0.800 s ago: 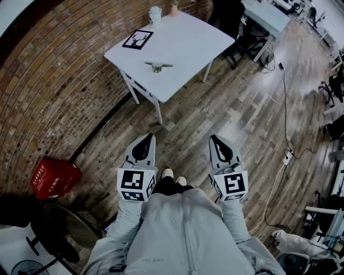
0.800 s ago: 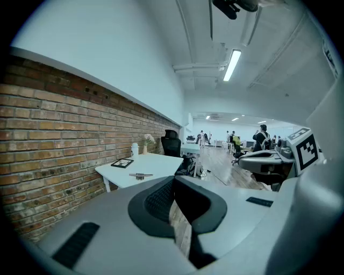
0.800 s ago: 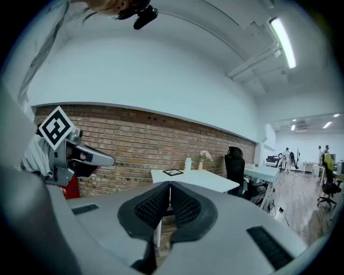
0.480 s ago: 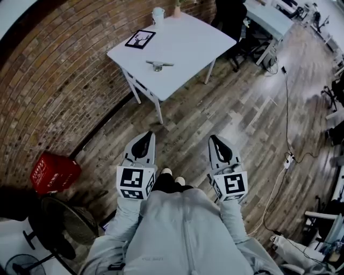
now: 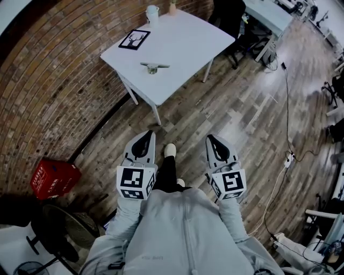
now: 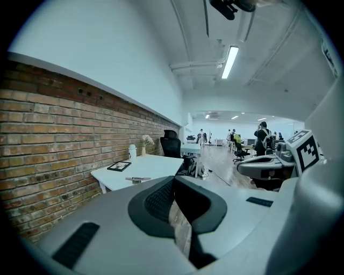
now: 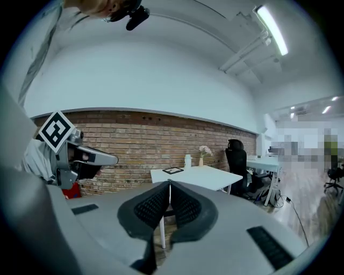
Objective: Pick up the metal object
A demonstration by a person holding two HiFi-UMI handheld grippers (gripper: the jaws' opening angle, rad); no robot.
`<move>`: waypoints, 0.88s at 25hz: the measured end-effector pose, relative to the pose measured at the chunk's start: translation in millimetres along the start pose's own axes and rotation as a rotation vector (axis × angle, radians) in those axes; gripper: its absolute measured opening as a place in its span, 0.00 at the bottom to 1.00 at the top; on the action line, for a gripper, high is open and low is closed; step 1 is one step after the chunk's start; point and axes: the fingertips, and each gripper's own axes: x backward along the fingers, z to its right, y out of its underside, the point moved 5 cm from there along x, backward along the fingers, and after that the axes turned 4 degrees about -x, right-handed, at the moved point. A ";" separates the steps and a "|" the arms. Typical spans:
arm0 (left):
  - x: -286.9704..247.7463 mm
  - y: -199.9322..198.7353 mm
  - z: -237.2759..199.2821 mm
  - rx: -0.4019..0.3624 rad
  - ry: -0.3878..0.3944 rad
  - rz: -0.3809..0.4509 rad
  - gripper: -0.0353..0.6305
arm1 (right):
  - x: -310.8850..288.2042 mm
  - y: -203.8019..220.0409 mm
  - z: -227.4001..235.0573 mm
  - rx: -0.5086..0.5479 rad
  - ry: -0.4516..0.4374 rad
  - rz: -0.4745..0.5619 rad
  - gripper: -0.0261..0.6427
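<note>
A small metal object (image 5: 153,66) with a long flat bar on a round base lies near the front edge of the white table (image 5: 183,48); it also shows as the metal object (image 6: 138,179) in the left gripper view. Both grippers hover over the wooden floor, well short of the table. My left gripper (image 5: 143,138) is shut, tips together, nothing between them. My right gripper (image 5: 212,139) is shut and empty too, seen in its own view as the right gripper (image 7: 169,184) pointing at the table (image 7: 201,176).
On the table stand a framed picture (image 5: 134,39), a white bottle (image 5: 152,13) and a small vase (image 5: 172,7). A brick wall (image 5: 48,91) runs along the left. A red crate (image 5: 54,179) and a fan (image 5: 67,231) sit at lower left; an office chair (image 5: 228,19) and desks lie beyond.
The table and metal object have shifted slightly up and left in the head view. One foot has stepped forward between the grippers. Both grippers stay shut and level.
</note>
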 end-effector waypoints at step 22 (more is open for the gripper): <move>-183.4 -50.0 -136.5 -0.004 -0.019 -0.012 0.09 | -204.6 -41.3 69.7 -0.013 -0.006 -0.055 0.08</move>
